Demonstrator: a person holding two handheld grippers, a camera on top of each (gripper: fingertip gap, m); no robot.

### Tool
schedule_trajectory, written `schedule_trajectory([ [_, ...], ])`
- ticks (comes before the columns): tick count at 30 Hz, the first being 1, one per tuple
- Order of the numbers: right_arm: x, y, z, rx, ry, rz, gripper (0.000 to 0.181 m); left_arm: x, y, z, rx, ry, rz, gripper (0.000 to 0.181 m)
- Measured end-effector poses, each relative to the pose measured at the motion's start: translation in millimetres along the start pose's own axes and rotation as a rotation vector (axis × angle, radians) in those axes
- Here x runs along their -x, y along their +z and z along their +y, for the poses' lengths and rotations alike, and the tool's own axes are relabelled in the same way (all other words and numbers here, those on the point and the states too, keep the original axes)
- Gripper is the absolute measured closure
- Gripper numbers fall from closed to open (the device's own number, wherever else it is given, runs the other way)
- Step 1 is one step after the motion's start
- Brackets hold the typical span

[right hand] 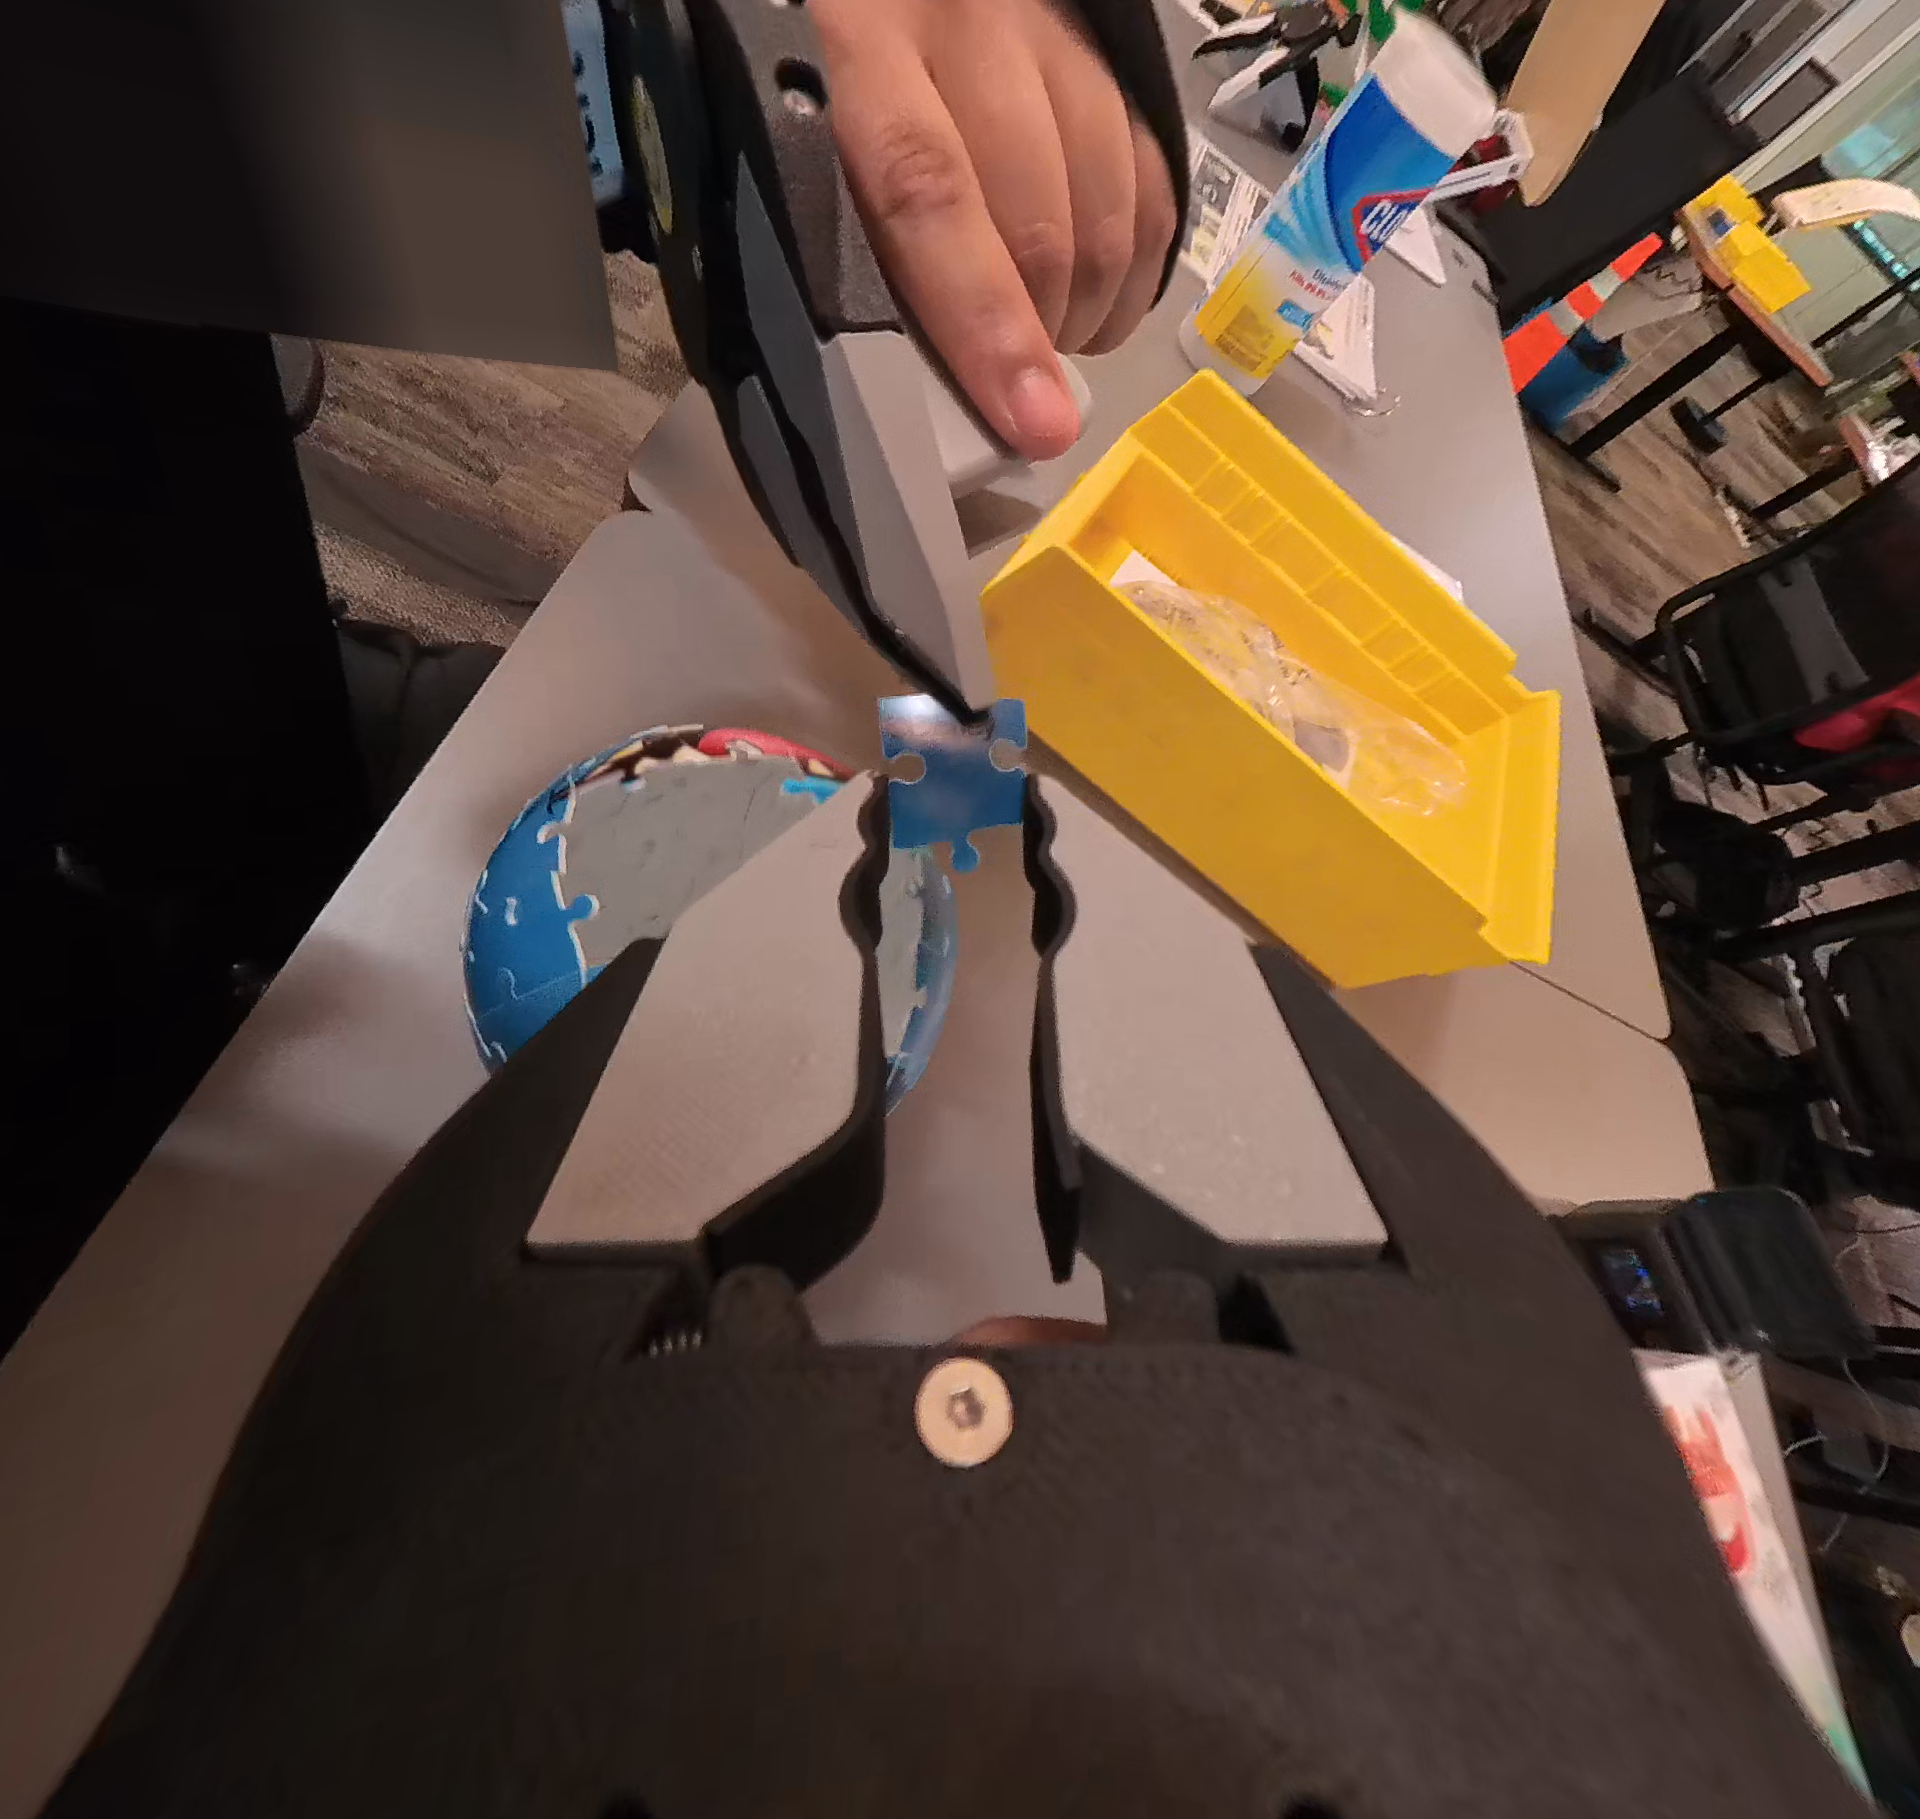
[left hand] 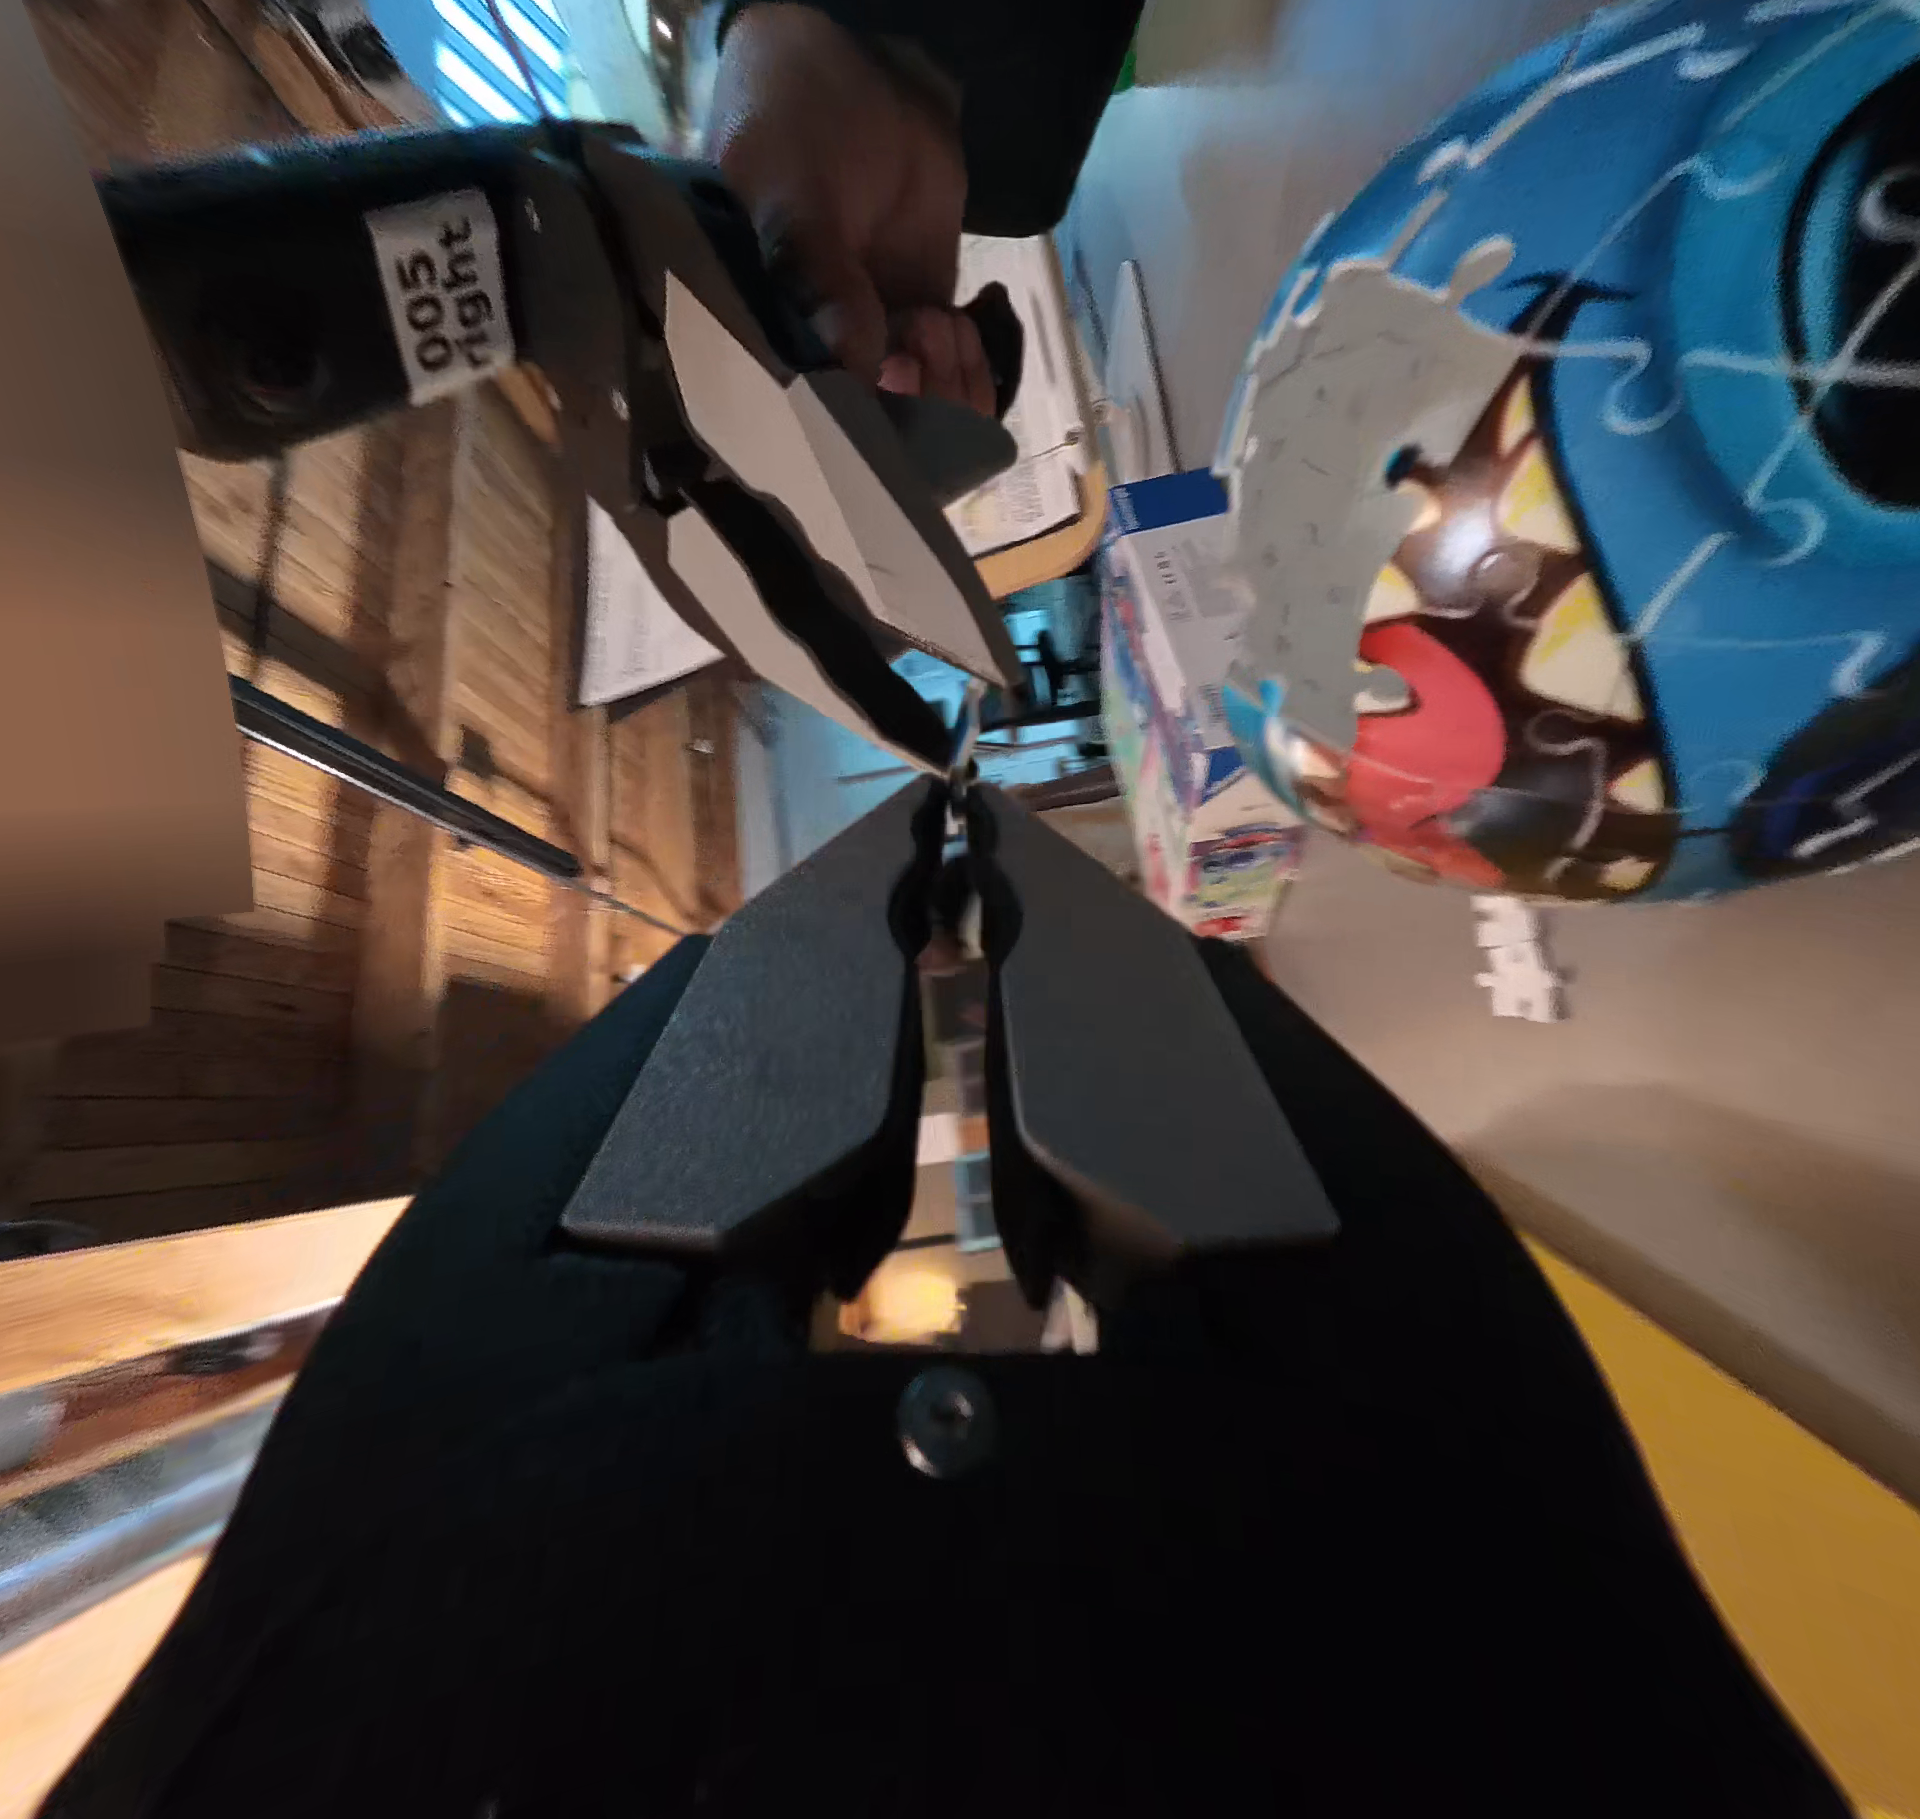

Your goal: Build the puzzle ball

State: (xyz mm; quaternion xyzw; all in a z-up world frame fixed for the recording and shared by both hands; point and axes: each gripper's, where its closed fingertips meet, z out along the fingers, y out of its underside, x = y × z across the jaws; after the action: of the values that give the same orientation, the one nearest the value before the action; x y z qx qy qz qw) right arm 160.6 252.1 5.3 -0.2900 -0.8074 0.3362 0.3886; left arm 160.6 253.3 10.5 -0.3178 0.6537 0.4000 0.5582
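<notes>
Currently the puzzle ball (right hand: 540, 896), partly assembled with its grey inner surface exposed, is sitting on the grey table (right hand: 312, 1094) at centre left of the right wrist view and at the upper right of the left wrist view. A loose blue puzzle piece (right hand: 951, 782) is hanging above it at frame centre. The left gripper (right hand: 961, 715), descending from the upper centre, is pinching the piece's top edge with its jaws closed. The right gripper (right hand: 951, 819) is bracketing the piece with a narrow gap between the fingers; contact on either side cannot be confirmed. In the left wrist view the piece (left hand: 961, 761) is appearing edge-on between the two sets of tips. The step in hand appears to be a transfer or regrip of the piece between grippers. The next move likely calls for one secure hold, then alignment of tabs with the open rim. A yellow bin (right hand: 1247, 793) holding a clear bag is lying just right of centre, a wipes canister (right hand: 1340, 211) at upper right. Further loose pieces (left hand: 1517, 959) are lying near the ball. Desks and chairs are filling the room beyond.
</notes>
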Motion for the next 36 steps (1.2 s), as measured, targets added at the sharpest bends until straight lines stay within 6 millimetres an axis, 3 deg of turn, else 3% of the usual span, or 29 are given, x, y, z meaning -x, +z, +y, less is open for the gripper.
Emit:
schedule_trajectory([
  [11,9.2,7.3,32.2,0.093,0.211,-0.164,0.159,-19.0,-23.4,15.5,0.024,-0.252,0.163,0.172],
  [20,14.1,10.3,40.7,0.219,0.235,-0.262,0.159,-47.5,-36.9,5.8,-0.031,-0.572,0.405,0.171],
  [30,16.6,18.3,42.1,0.314,0.203,-0.322,0.159,-40.6,-23.1,5.5,-0.114,-0.662,0.421,0.171],
  [36,8.5,10.6,38.6,0.307,0.214,-0.304,0.159,-26.2,-15.9,2.1,-0.117,-0.665,0.371,0.171],
])
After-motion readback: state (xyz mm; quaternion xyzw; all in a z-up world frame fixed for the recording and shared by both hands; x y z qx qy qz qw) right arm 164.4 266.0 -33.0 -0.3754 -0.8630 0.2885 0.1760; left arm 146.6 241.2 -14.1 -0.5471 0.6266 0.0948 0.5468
